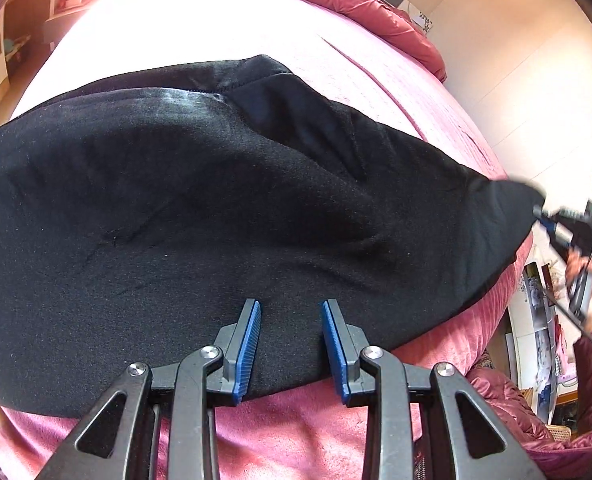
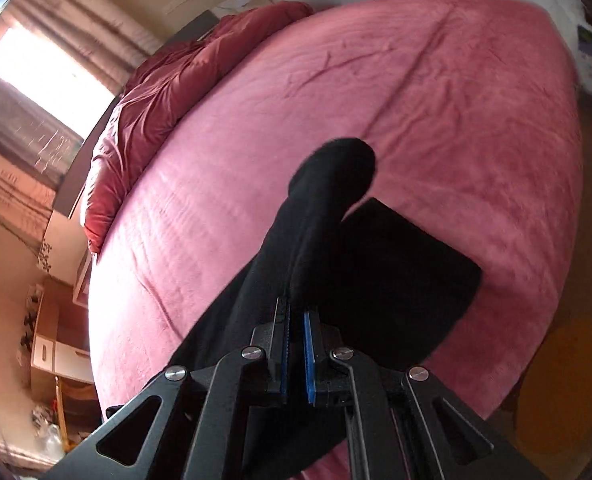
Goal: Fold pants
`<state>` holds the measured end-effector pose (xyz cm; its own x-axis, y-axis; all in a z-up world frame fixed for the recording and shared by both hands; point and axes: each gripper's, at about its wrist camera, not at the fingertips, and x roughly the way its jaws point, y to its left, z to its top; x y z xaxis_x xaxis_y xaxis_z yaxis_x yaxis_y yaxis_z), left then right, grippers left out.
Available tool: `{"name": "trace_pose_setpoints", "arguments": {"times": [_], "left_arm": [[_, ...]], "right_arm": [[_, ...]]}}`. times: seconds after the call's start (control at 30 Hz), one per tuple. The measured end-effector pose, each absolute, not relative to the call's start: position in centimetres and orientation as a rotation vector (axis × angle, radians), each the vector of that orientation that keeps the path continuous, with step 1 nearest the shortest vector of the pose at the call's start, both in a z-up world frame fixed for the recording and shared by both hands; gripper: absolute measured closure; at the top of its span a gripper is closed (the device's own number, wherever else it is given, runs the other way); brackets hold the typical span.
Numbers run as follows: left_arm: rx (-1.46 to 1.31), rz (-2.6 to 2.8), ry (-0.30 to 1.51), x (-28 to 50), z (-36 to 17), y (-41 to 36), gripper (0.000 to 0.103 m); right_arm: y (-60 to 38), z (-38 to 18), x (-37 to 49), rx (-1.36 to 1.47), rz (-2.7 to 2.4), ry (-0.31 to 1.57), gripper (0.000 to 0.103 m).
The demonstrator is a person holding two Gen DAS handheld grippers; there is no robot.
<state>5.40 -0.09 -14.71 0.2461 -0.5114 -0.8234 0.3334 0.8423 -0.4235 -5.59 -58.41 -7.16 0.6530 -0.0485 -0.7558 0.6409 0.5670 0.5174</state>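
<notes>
Now pants edge in R tool

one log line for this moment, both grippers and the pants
task: fold pants | left gripper: open over black pants | right gripper: shut on pants edge, lifted | surface: pink bed cover

The pants run off the left edge of the left wrist view, so their far end cannot be seen. At that view's right edge the right gripper and the hand holding it are smeared by motion; their outlines stay unclear. In the right wrist view the pants cover part of the bed, and the fabric between the pads hides where it is pinched. The shelf clutter is too small to tell
</notes>
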Motion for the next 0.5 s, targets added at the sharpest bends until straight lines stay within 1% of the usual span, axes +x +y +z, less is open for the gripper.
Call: {"name": "trace_pose_setpoints", "arguments": {"times": [0.13,0.23,0.27,0.33,0.4,0.47,0.5], "left_arm": [[-0.144,-0.583,1.194,5.3,-14.4,-1.0,0.07],[-0.115,-0.588,1.194,5.2,-14.0,-1.8,0.07],[-0.107,-0.59,1.195,5.2,-14.0,-2.0,0.07],[-0.09,-0.591,1.197,5.1,-13.9,-2.5,0.07],[-0.077,-0.592,1.198,5.0,-13.8,-2.9,0.07],[-0.069,-0.596,1.197,5.1,-13.9,-3.0,0.07],[-0.066,-0.596,1.197,5.1,-13.8,-3.2,0.07]], "right_arm": [[-60.1,-12.8,-8.0,0.999,-0.486,0.789,0.097],[-60.4,-15.1,-9.1,1.042,-0.465,0.789,0.096],[-60.5,-15.6,-9.3,1.061,-0.46,0.784,0.092],[-61.1,-16.1,-9.6,1.088,-0.45,0.771,0.09],[-61.7,-15.9,-10.5,1.101,-0.453,0.753,0.084],[-62.5,-15.6,-10.5,1.115,-0.459,0.731,0.073],[-62.9,-15.5,-10.4,1.123,-0.464,0.722,0.072]]}}
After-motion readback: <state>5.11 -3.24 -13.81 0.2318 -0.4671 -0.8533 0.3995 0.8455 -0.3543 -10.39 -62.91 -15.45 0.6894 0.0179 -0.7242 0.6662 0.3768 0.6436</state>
